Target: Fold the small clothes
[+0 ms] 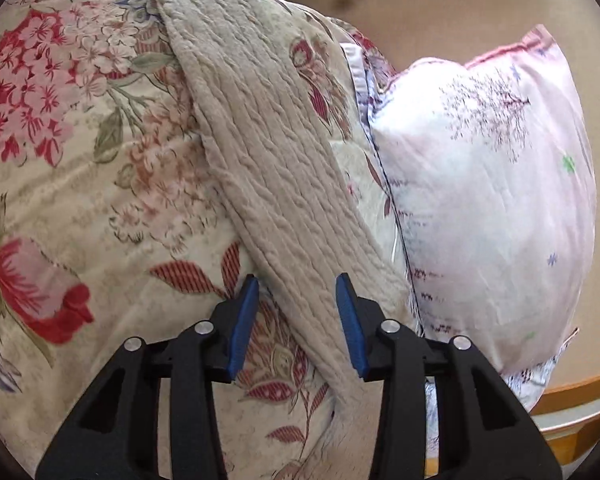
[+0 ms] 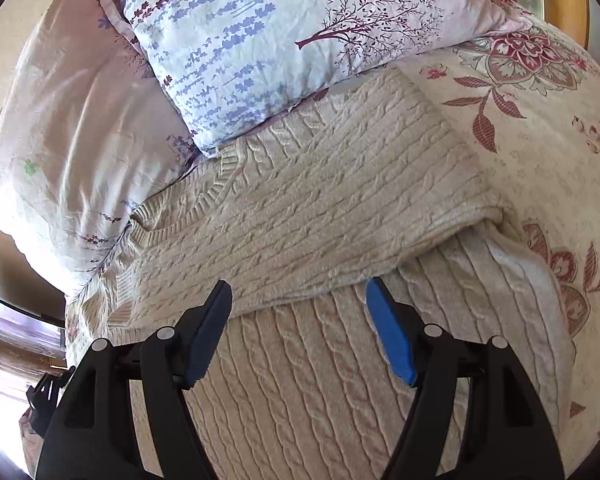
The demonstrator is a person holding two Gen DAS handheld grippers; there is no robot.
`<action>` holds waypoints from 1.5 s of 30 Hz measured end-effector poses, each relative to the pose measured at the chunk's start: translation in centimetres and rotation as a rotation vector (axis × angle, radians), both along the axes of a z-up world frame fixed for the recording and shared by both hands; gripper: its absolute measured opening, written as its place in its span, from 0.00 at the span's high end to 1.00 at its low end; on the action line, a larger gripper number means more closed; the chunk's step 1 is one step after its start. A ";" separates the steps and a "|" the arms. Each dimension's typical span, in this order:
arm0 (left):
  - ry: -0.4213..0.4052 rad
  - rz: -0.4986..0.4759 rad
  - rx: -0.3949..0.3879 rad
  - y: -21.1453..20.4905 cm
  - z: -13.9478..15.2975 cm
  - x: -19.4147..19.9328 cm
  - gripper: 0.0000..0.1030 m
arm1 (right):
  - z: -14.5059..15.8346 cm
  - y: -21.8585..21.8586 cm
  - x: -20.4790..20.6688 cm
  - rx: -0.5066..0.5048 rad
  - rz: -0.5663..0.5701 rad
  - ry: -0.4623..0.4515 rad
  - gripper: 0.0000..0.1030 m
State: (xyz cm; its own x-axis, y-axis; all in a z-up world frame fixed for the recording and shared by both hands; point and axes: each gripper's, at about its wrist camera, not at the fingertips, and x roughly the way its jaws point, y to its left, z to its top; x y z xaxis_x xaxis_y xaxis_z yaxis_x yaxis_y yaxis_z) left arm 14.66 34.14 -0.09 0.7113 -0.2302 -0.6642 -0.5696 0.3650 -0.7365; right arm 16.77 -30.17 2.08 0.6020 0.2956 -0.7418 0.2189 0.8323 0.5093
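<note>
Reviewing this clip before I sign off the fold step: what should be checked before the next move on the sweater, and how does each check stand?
1. Left gripper free of fabric: ok, jaws open, nothing pinched.
2. Right gripper free of fabric: ok, open above the knit.
3. Sweater lies on the floral bedspread: ok.
4. Sleeve folded in: not ok, it trails across the bedspread.
5. Pillow clear of the sweater: not ok, they touch at the collar.
6. Hem position: cannot tell.

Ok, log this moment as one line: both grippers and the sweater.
left gripper: open, empty, over sweater sleeve | right gripper: open, empty | sweater: top part folded over, on floral bedspread, beside pillows
</note>
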 end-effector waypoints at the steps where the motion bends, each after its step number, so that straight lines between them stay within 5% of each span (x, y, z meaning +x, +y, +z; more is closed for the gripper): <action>1: -0.007 0.022 -0.008 0.5 -0.1 0.1 0.65 | 0.0 0.0 -0.1 0.001 0.000 0.000 0.31; 4: -0.026 0.090 -0.033 2.0 -0.5 0.3 0.68 | 0.4 -0.1 -0.6 0.005 -0.003 -0.010 0.29; 10: -0.051 0.136 -0.104 3.4 -1.6 1.0 0.89 | 0.7 -0.5 -1.3 0.004 -0.008 -0.011 0.29; 14: -0.115 0.151 -0.142 3.4 -1.4 0.6 0.93 | 0.5 -0.9 -1.7 0.007 -0.015 -0.004 0.29; 21: -0.320 0.041 -0.200 -0.3 3.3 1.8 0.93 | 0.3 -1.4 -2.1 0.024 -0.020 -0.004 0.29; 28: -0.501 -0.147 -0.348 -9.4 7.6 3.8 0.93 | 0.4 -1.9 -2.8 0.043 -0.021 -0.013 0.28; 33: -0.465 -0.275 -0.352 -17.0 6.1 4.3 0.93 | 0.0 -2.3 -3.4 0.053 -0.024 0.001 0.28; 39: -0.237 -0.383 -0.295 -24.1 0.2 4.2 0.93 | -0.7 -2.6 -3.9 0.059 -0.017 0.022 0.28; 45: -0.165 -0.333 -0.352 -24.1 -2.4 3.8 0.88 | -1.0 -2.9 -4.4 0.052 -0.016 0.028 0.28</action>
